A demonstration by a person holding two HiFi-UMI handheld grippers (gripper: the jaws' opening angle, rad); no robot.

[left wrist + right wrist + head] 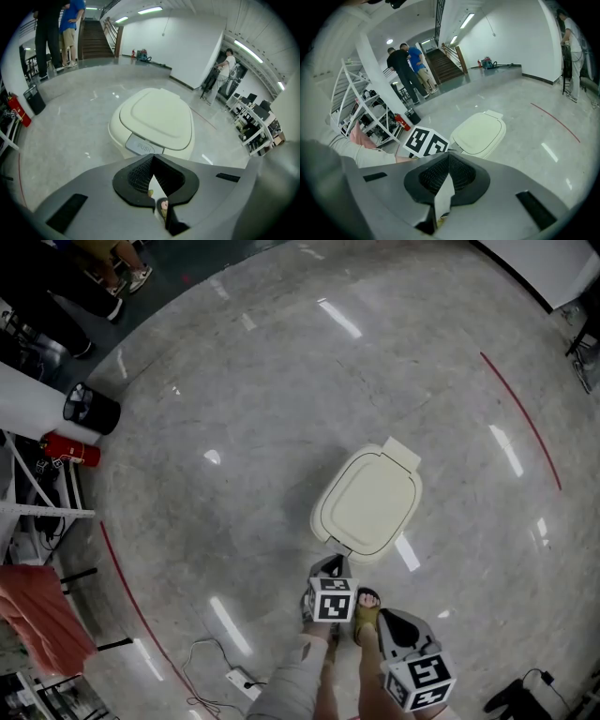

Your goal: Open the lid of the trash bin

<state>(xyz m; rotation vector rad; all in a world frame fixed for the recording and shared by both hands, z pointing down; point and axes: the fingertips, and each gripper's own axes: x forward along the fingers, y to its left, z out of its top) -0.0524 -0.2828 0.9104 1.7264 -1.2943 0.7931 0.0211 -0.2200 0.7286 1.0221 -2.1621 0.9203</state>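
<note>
Below the lid (157, 115), left gripper view alone shows PUSH lettering (142, 147).

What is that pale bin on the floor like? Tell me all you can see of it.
The trash bin is a cream, plastic-looking tub with rounded corners, upright on the polished grey floor. Its slightly domed lid is shut. A grey tab marked PUSH sits at its front edge; a hinge block juts out behind. The left gripper hangs close to the front, and only the floor seems to touch the bin.
</note>
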